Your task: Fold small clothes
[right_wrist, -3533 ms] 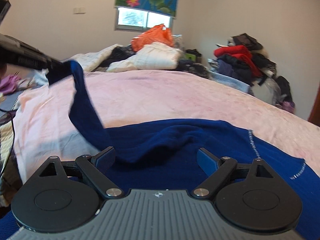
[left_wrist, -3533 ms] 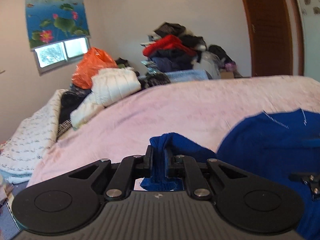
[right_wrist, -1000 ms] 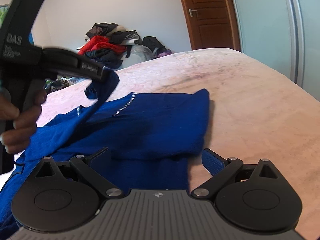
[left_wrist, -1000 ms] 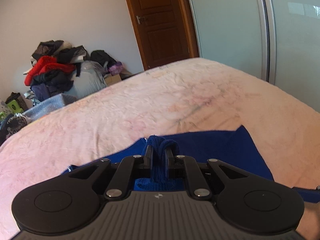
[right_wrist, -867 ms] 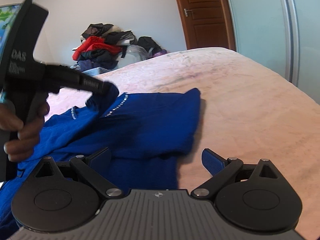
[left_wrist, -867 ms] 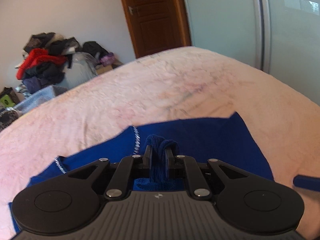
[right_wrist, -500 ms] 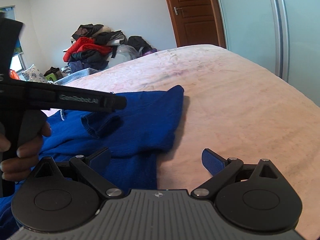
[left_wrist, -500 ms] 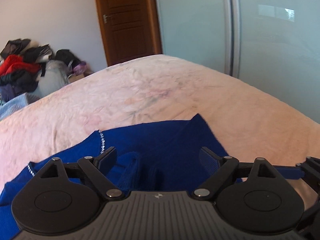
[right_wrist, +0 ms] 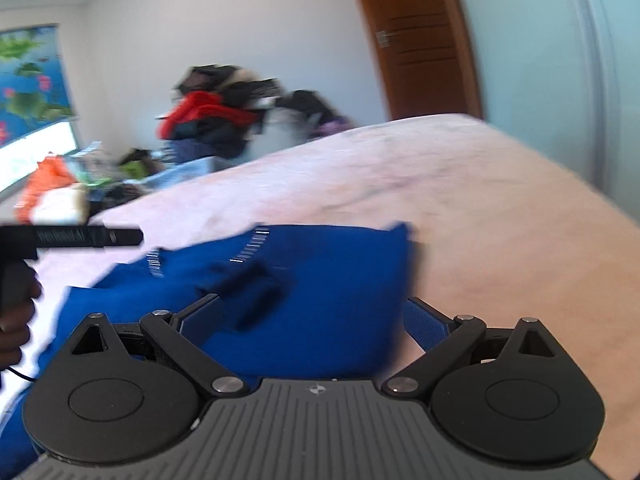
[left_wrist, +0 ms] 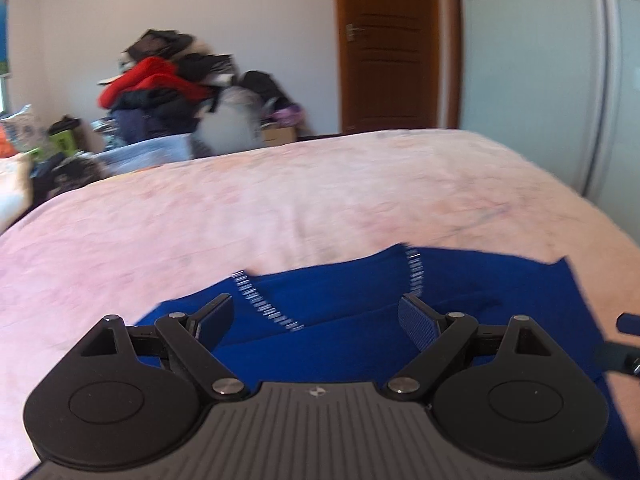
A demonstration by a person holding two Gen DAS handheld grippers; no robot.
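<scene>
Blue sweater dropped flat on the pink bed, both tongs spread.

The blue sweater (left_wrist: 360,312) lies on the bed (left_wrist: 280,208); the fold the left tongs (left_wrist: 320,320) pinched a second ago is released, and their jaws now stand wide apart above it. The right tongs (right_wrist: 316,320), jaws also apart, hover over the sweater's near edge, while the left hand (right_wrist: 16,320) holds its tool level at the left side.

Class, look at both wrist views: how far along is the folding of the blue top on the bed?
Done: one part of the blue top lies folded over its body on the bed. In hand: nothing; the left hand-held gripper and right hand-held gripper are both open above it. Left: the top lies wide, so more folds seem needed.
</scene>
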